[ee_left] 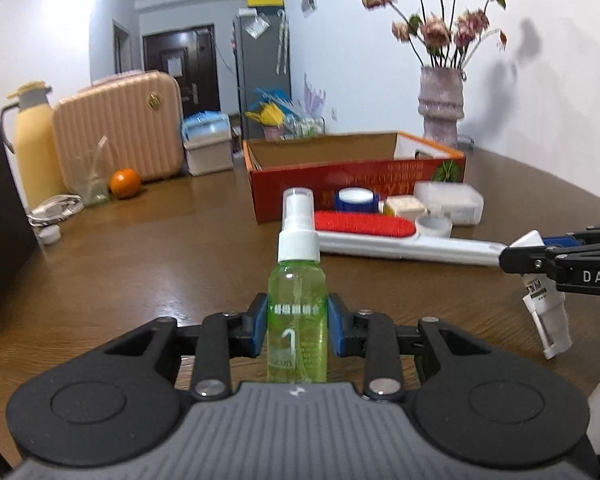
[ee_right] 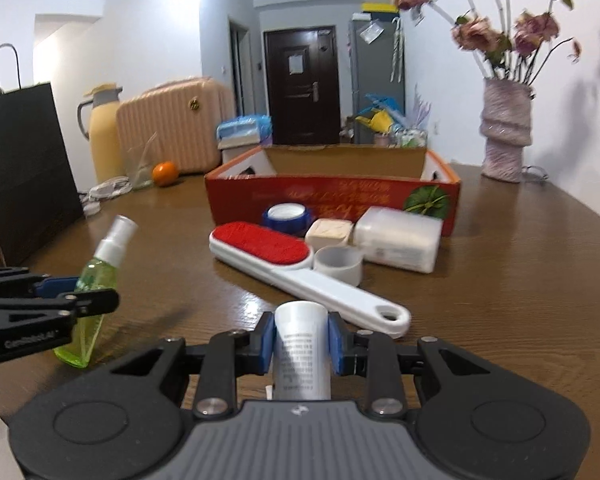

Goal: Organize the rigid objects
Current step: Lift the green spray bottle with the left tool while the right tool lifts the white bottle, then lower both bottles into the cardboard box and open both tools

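Observation:
My left gripper [ee_left: 298,330] is shut on a green spray bottle [ee_left: 297,320] with a white pump top, held upright above the table; both also show in the right wrist view, the gripper [ee_right: 80,296] and the bottle [ee_right: 96,280]. My right gripper [ee_right: 300,344] is shut on a white tube [ee_right: 302,354] with printed text, also seen in the left wrist view [ee_left: 548,316]. An open red cardboard box [ee_right: 332,196] stands ahead. In front of it lie a red lint brush [ee_right: 284,256], a blue jar [ee_right: 287,218], a beige cube [ee_right: 327,232], a white ring [ee_right: 338,266] and a white case [ee_right: 400,240].
A brown wooden table [ee_left: 160,264] carries a flower vase [ee_right: 506,132] at the back right, an orange [ee_right: 165,173], a yellow thermos [ee_right: 102,132], a pink suitcase [ee_right: 176,126] and a black bag [ee_right: 24,168] on the left.

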`<action>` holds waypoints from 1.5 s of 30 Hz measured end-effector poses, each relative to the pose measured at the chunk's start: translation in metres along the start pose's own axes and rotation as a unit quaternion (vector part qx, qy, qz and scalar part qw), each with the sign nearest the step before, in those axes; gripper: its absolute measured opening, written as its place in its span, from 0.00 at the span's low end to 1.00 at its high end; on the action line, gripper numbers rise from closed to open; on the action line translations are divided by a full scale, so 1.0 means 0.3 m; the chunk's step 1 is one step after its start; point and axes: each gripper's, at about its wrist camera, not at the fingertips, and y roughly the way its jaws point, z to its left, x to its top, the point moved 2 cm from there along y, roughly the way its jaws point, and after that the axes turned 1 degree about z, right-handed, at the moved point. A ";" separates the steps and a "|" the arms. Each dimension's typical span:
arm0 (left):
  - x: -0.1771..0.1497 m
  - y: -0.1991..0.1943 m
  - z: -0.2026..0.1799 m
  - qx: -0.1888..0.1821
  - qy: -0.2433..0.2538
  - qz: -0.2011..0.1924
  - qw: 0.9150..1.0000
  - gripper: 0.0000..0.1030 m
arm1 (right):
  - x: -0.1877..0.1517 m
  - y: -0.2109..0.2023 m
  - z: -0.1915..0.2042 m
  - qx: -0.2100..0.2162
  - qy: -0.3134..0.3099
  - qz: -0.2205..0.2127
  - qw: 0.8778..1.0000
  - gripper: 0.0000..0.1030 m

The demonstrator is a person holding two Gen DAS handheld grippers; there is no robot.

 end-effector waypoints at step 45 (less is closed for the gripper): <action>0.688 0.862 0.087 -0.006 0.026 0.109 0.994 0.30 | 0.660 0.413 -0.321 0.004 0.040 -0.041 0.998 0.26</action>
